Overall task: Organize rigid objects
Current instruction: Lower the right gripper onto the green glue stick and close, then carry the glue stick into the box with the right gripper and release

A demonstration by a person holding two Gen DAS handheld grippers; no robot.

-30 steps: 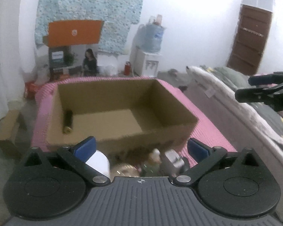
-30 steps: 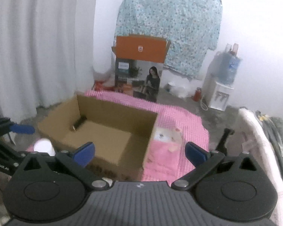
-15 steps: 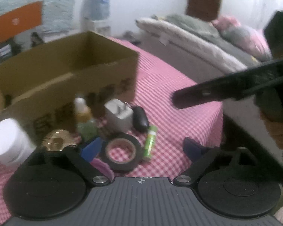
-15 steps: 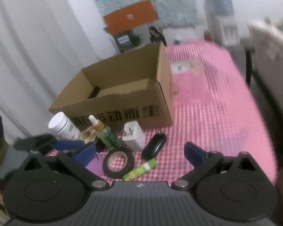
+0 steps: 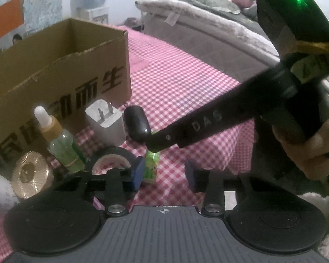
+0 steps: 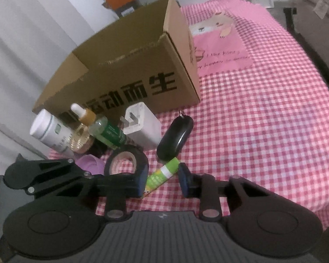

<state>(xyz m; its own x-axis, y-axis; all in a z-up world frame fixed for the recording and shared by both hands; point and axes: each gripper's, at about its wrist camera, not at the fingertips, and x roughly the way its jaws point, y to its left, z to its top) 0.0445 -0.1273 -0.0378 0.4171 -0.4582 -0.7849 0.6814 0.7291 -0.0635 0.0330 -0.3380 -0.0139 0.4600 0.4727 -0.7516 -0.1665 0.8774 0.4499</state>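
A green glue stick (image 6: 162,175) lies slantwise on the pink checked cloth (image 6: 263,131). My right gripper (image 6: 162,179) is closing on it, and both blue pads touch its sides. In the left wrist view the same glue stick (image 5: 151,166) sits just inside one pad of my left gripper (image 5: 164,174). Those jaws are closing too, with clear cloth between the stick and the other pad. The right gripper's black finger (image 5: 197,125) crosses that view, its tip over the stick's far end. A hand (image 5: 307,149) holds that tool.
Around the stick lie a black tape roll (image 6: 126,160), a black key fob (image 6: 175,138), a white charger (image 6: 142,129), a dropper bottle (image 6: 105,131), a gold disc (image 5: 29,173) and a white jar (image 6: 48,133). Behind them stands an open cardboard box (image 6: 131,65). A bed (image 5: 208,22) borders the right.
Both grippers dropped from over the box to the pile in front of it. Their jaws went from wide apart to narrow. The right tool swung in across the left wrist view.
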